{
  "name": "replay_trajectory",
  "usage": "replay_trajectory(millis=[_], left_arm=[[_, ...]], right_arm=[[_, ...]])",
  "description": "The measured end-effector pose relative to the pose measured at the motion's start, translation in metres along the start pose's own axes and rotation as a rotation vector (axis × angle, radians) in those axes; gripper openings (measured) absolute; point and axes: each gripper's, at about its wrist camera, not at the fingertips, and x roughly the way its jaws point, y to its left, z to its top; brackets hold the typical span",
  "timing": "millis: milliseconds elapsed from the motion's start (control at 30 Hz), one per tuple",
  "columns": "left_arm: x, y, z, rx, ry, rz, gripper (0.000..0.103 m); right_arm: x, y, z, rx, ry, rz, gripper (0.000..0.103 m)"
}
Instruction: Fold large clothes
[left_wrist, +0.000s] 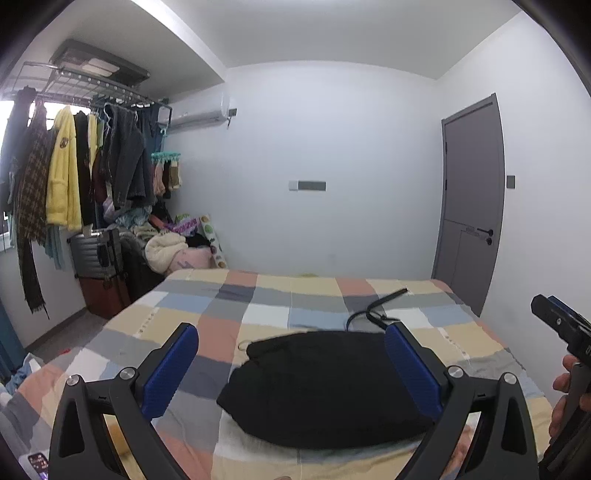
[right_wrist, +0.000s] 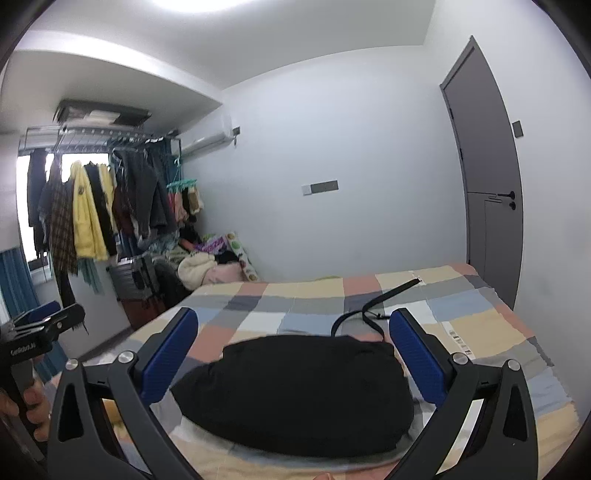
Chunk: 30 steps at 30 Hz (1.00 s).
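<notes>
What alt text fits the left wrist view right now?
A folded black garment lies on a checked bedspread, framed by the open, empty left gripper. A black strap lies beyond it; clothes hang on a rack at left.

Black garment (left_wrist: 325, 384) between the left gripper's (left_wrist: 291, 365) fingers: matt cloth, apparently smooth-knit. Finger pads (left_wrist: 170, 369): blue, ribbed, probably rubber. Checked bedsheet (left_wrist: 258, 310) beyond: soft woven cloth.

black garment (left_wrist: 325, 384) on a checked bedsheet (left_wrist: 258, 306), peach, grey, blue and cream; blue gripper pads (left_wrist: 170, 369); yellow coat (left_wrist: 66, 166) upper left.
</notes>
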Motion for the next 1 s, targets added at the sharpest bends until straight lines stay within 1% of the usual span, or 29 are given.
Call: replay_trajectory(millis=[133, 333, 500, 600, 767, 1000], left_arm=[[-0.008, -0.001, -0.015, -0.004, 0.017, 0.003, 0.102], [-0.003, -0.005, -0.042, -0.017, 0.046, -0.013, 0.102], [0.014, -0.004, -0.064, -0.021, 0.089, -0.001, 0.102], [0.031, -0.002, -0.079, -0.035, 0.14, 0.009, 0.102], [0.05, 0.001, -0.101, -0.056, 0.196, 0.013, 0.102], [0.073, 0.003, -0.121, -0.064, 0.26, 0.022, 0.102]], right_arm=[[-0.006, 0.007, -0.018, -0.012, 0.024, 0.007, 0.103], [-0.005, 0.01, -0.049, -0.014, 0.082, 0.008, 0.103], [0.005, 0.005, -0.072, -0.018, 0.122, -0.013, 0.103], [0.015, 0.004, -0.085, -0.028, 0.161, -0.038, 0.103], [0.025, 0.001, -0.104, -0.032, 0.208, -0.052, 0.103], [0.04, -0.005, -0.133, -0.016, 0.274, -0.077, 0.103]])
